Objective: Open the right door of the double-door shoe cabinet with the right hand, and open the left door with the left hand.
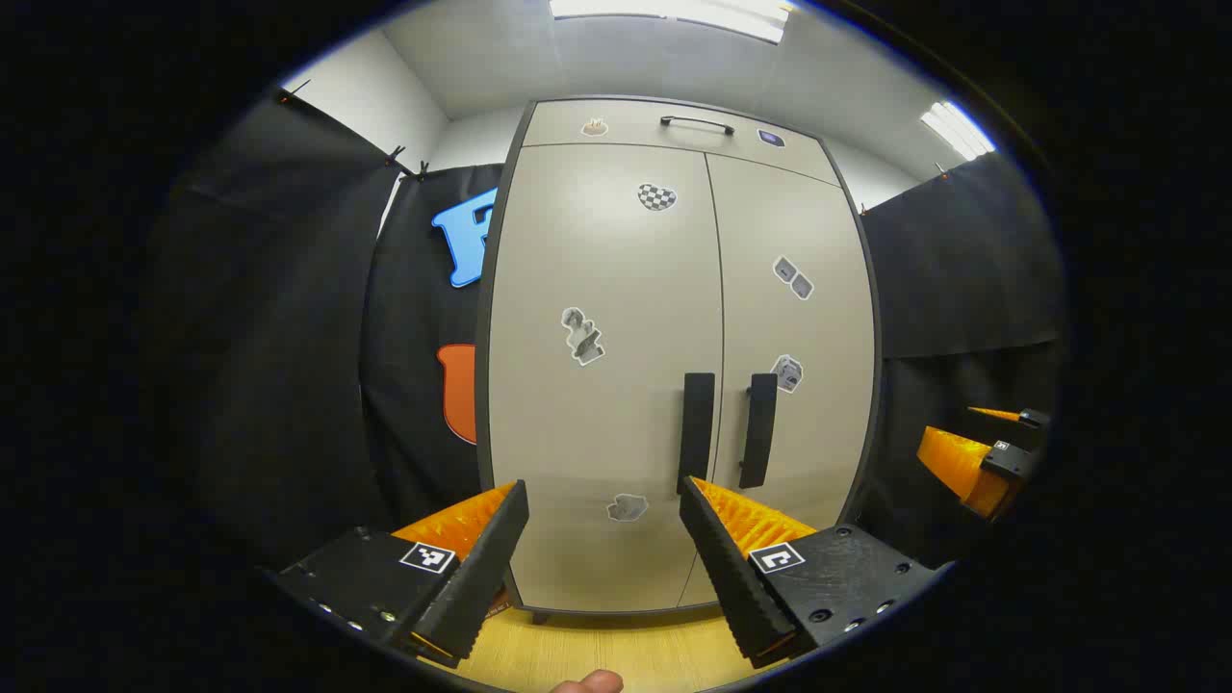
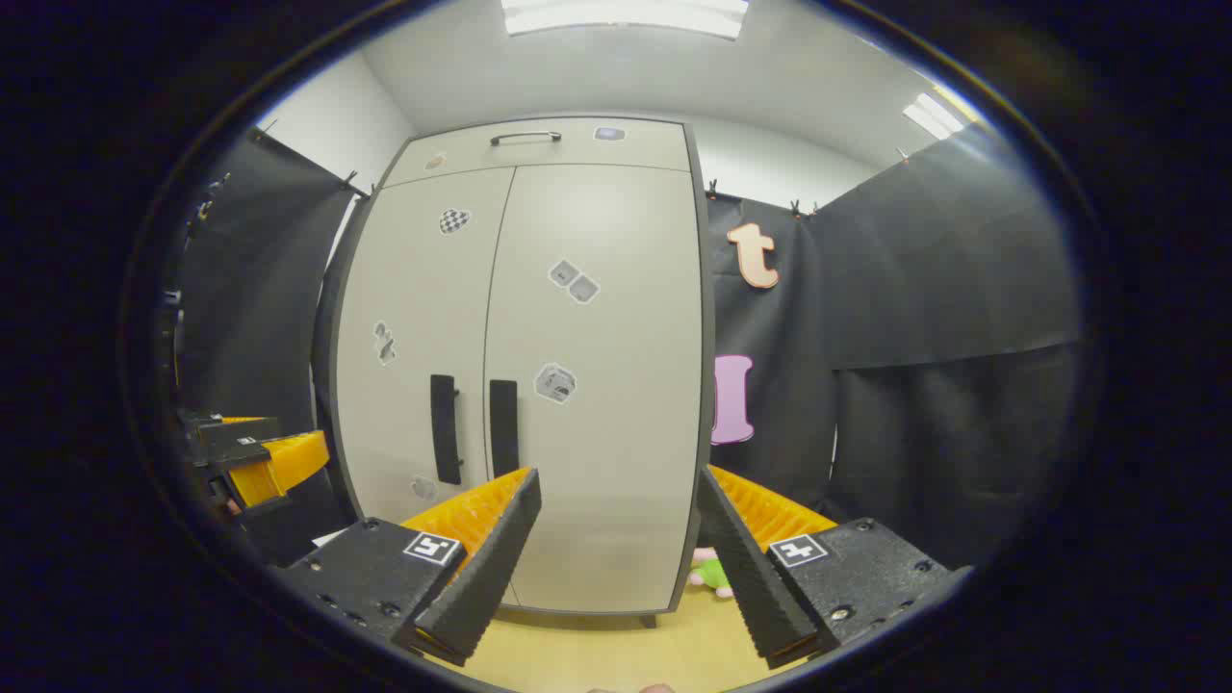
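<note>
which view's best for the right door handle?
Left gripper view: the right door handle is larger, nearer centre and unobstructed. In the right gripper view, the same handle appears smaller, its lower end meeting the right tool's finger.

The left gripper (image 1: 603,500) is held level with its two fingers spread wide apart, nothing between them. The right gripper (image 2: 618,486) is held the same way, fingers parted and empty. In the left gripper view the right gripper shows off to the side. A fingertip (image 1: 589,682) of the holding hand peeks in below the left gripper.
</note>
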Tool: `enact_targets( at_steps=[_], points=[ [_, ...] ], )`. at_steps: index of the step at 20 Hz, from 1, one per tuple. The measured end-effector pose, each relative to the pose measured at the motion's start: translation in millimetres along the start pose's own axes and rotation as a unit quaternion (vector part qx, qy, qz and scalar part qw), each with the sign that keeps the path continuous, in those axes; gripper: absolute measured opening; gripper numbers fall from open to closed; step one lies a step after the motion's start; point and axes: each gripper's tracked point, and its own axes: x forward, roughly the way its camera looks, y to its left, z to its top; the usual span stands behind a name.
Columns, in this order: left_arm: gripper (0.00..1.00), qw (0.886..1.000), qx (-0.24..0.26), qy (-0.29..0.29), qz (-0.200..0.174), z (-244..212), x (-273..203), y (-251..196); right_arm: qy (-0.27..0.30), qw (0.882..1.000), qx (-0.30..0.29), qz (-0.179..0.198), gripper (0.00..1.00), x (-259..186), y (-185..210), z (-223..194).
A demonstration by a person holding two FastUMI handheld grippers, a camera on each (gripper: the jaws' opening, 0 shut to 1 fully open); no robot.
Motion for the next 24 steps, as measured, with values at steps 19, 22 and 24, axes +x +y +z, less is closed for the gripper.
enact_targets(
  at_steps=[19,22,24],
  points=[
    [0.95,1.0,-0.008,-0.001,-0.013,-6.3,0.3,1.6,0.022,1.0,0.003,0.003,1.0,36.8,18.5,-19.2],
    [0.95,1.0,-0.008,0.004,-0.017,-10.9,-0.6,0.4,0.025,0.999,0.008,0.022,1.0,58.5,36.7,-17.0],
    [0.95,1.0,-0.001,0.006,-0.016,-11.8,-2.0,1.8,0.025,0.999,0.017,0.037,1.0,73.4,51.0,-13.8]
  ],
)
